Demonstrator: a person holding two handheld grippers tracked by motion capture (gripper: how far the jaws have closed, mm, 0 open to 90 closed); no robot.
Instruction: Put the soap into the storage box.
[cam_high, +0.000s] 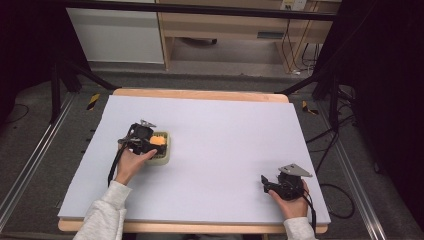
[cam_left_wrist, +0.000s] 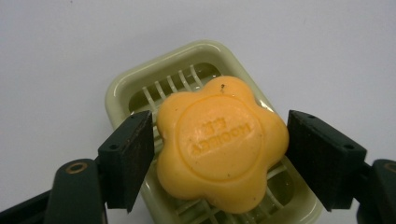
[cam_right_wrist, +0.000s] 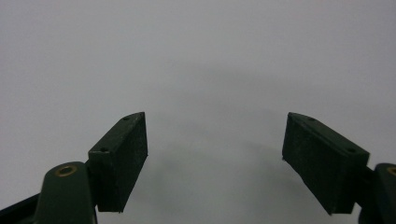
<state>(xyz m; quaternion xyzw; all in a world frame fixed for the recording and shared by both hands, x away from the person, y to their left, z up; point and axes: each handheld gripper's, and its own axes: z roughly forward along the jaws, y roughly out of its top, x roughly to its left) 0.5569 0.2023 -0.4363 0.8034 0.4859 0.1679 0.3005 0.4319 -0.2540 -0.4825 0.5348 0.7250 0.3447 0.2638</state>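
Flower-shaped orange soap (cam_left_wrist: 219, 142) lies on slatted, seemingly plastic, pale-green dish (cam_left_wrist: 122, 91).

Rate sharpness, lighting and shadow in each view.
High view: soft and grainy, bright table, dark surroundings. Left gripper view: soap crisp, embossing legible, sheen on the soap dish rim. Right gripper view: even grey, faint shadow between the fingers.

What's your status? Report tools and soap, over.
Left tool open around orange flower-shaped soap bar, pads apparently not pressing. Soap rests in pale green slotted dish. Right tool open, empty. Nothing obstructing.
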